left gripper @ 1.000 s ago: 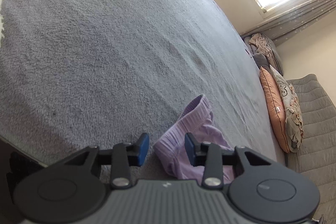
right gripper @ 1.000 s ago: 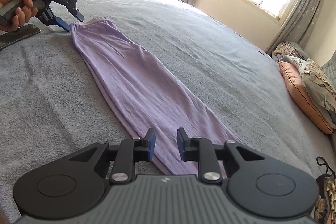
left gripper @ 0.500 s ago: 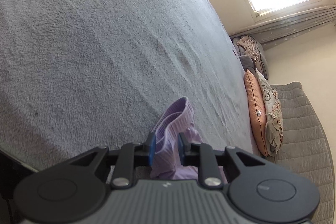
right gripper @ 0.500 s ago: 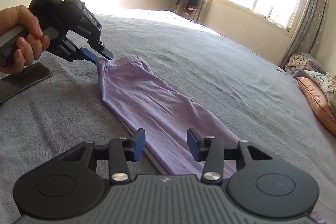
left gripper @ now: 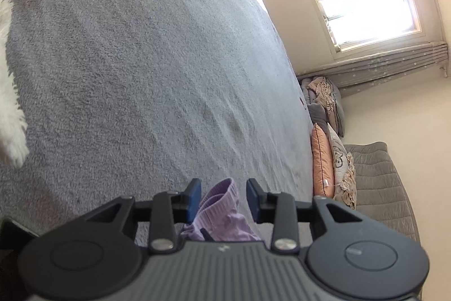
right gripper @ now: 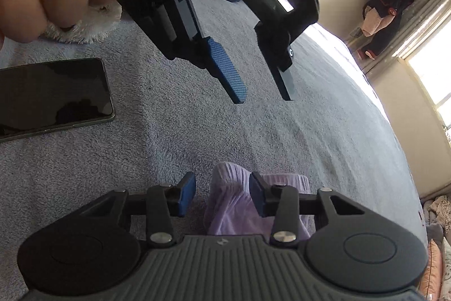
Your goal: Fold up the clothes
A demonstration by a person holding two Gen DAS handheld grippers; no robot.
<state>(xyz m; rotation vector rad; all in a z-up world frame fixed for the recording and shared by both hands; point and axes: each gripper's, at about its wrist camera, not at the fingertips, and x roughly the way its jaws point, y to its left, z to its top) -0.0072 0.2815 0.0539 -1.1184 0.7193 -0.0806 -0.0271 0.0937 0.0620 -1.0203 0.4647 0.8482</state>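
Ideally both layers of the lilac garment (right gripper: 229,208) needed pinching: right gripper (right gripper: 222,192) jaws stood apart around it, left gripper (right gripper: 263,93) jaws were opening, empty

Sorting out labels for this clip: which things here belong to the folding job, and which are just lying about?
Belongs to the job:
- purple garment
- left gripper
- right gripper

Just lying about:
- black phone
- white fluffy fabric
- orange pillow
- hanging dark jacket
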